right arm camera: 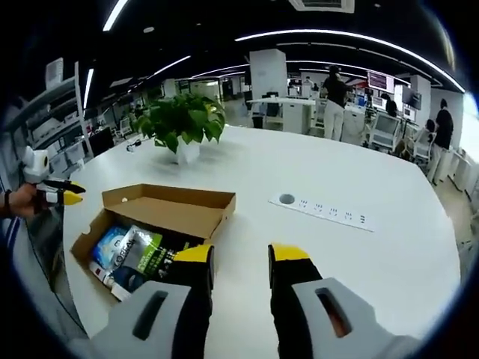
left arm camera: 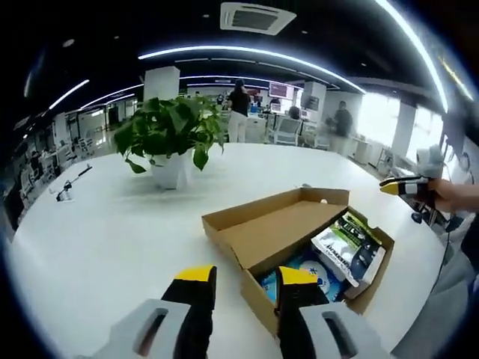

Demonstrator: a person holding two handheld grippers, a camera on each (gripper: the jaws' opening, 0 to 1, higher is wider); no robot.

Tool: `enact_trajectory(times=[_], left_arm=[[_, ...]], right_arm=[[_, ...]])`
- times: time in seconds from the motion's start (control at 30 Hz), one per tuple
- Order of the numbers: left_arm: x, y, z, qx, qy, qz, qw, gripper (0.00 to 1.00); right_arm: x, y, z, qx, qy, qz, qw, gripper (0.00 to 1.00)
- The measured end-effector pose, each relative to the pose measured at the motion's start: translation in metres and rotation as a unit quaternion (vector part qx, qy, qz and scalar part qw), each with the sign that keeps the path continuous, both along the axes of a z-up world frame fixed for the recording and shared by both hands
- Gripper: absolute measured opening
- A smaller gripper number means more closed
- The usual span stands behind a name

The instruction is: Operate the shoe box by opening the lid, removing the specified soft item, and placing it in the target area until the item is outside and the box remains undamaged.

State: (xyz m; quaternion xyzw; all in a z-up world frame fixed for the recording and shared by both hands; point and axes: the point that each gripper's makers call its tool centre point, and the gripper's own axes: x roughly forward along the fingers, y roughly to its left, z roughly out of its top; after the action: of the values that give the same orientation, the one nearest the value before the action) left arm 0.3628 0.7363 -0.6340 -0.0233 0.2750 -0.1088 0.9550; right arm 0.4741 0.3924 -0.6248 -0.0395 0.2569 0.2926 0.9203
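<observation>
Left gripper view: shoe box [left arm camera: 278, 224] lies open, soft packs [left arm camera: 348, 247] inside.

Open-plan office: desks [right arm camera: 299, 105], monitors [left arm camera: 281, 90], white meeting table [right arm camera: 359, 179].

White desk [left arm camera: 112, 239], wide & curved. Potted plant [left arm camera: 171, 134] in white pot stands on it, well apart from the near edge; same plant [right arm camera: 182, 120] in right gripper view. Small dark tool [left arm camera: 69, 187] lies near desk's far left edge in left gripper view. Power strip [right arm camera: 322, 209] w/ round socket sits flush in desk top, right gripper view. Background: open office w/ pillars [left arm camera: 162, 82], ceiling light strips [left arm camera: 247, 54], AC vent [left arm camera: 257, 16]. Person [left arm camera: 239, 111] stands at far workstations, another person [left arm camera: 341, 120] further right. Shelving [right arm camera: 56, 112] along wall in right gripper view.
</observation>
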Motion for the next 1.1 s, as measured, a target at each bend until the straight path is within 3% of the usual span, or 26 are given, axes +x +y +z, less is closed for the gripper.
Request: enact_trajectory(times=[0.17,0.6,0.77,1.0,1.1], left_arm=[[0.002,-0.011,0.004,-0.002,-0.005,-0.016,0.9998,0.31],[0.008,-0.053,0.008,-0.025,-0.006,-0.074,0.9969,0.28],[0.000,-0.085,-0.019,-0.062,0.057,-0.101,0.9913,0.31],[-0.001,-0.125,-0.051,-0.098,0.103,-0.107,0.9841,0.32],[0.001,-0.134,-0.061,-0.092,0.111,-0.111,0.9833,0.32]], right_arm=[[-0.009,-0.003,0.009,0.013,-0.008,-0.011,0.9998,0.25],[-0.034,-0.032,0.008,0.010,-0.006,-0.029,0.9995,0.26],[-0.049,-0.033,0.013,0.005,-0.014,-0.020,0.9997,0.26],[-0.076,-0.034,0.012,-0.016,-0.021,0.006,0.9996,0.28],[-0.087,-0.039,0.007,-0.024,-0.017,0.011,0.9995,0.28]])
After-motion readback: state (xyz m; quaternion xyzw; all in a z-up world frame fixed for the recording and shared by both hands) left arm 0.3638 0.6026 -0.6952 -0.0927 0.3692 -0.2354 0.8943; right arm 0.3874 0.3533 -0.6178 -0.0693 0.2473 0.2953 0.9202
